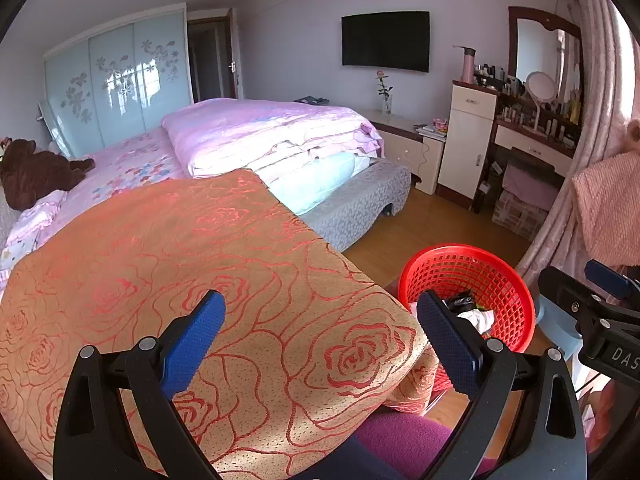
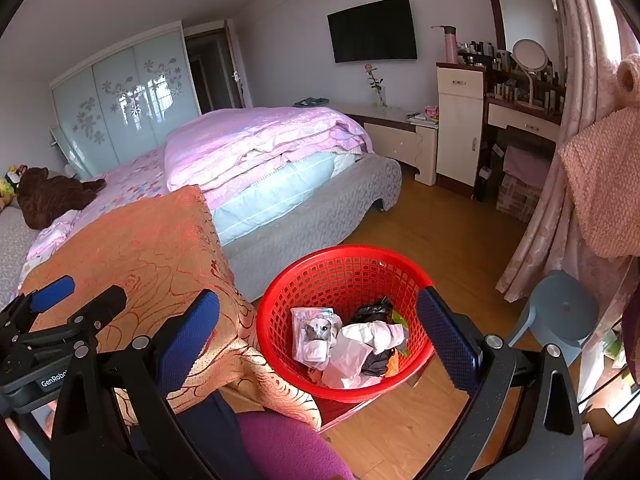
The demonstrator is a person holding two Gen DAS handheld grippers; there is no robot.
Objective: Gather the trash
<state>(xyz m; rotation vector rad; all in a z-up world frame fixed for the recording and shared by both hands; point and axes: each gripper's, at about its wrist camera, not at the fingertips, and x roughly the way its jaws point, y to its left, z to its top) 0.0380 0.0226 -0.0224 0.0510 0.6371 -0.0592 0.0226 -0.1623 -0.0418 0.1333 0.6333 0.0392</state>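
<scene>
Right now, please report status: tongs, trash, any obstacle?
Left tongs open, empty, over orange rose cloth. Right tongs open, empty, above red basket. Trash already inside basket. No obstacle seen.

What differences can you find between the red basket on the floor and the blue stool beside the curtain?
The red basket has open mesh walls; the blue stool is solid plastic. The red basket is round and holds crumpled paper and wrappers; nothing lies on the blue stool's seat. The red basket sits beside the orange rose-patterned cloth; the blue stool stands by the pink curtain. Both rest on the wooden floor.
</scene>
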